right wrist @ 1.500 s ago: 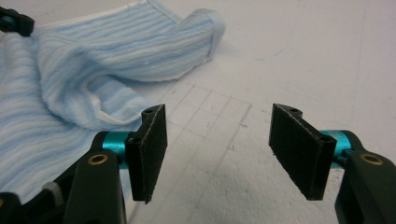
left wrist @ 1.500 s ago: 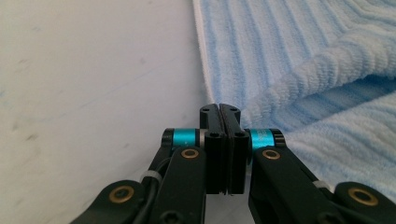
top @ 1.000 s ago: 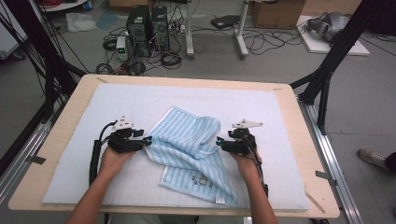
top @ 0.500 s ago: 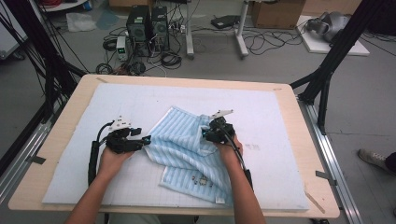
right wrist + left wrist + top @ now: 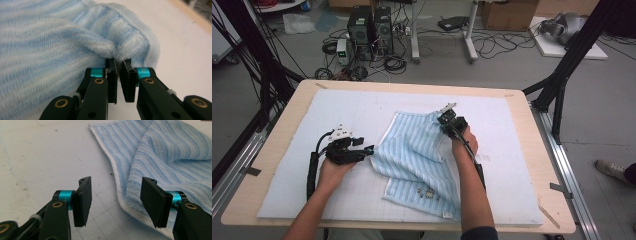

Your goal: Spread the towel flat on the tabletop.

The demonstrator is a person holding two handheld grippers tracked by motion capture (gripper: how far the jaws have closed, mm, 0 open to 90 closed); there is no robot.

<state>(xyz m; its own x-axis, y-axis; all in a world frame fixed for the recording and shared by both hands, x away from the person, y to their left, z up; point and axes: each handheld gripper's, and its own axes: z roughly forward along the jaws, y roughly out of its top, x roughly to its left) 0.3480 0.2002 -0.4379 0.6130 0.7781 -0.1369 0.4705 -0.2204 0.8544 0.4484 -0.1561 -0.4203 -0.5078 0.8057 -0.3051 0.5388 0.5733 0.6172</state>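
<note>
Folding looks to be the work in hand, and the right gripper [image 5: 445, 116] has just carried its pinch of the blue striped towel [image 5: 412, 150] from the towel's right edge up toward the far middle, so that a flap now lies doubled over the lower layer. In the right gripper view the 2 jaws stand almost together on a bunched hem [image 5: 117, 53] of the towel. That shift suggests the 1st fold is nearly laid and needs only setting down and release.

Nearest the person, the towel's near edge [image 5: 417, 192] lies flat on the white mat [image 5: 287, 190], bearing small dark marks too tiny to read. The left gripper [image 5: 368, 149] has stayed at the towel's left edge; in its own view its jaws gape wide with nothing between them, the towel's white-bordered edge [image 5: 120, 195] running just under the gap.

Farther off, the folded flap hides whatever lies beneath it, and whether the far corners line up I cannot tell.
</note>
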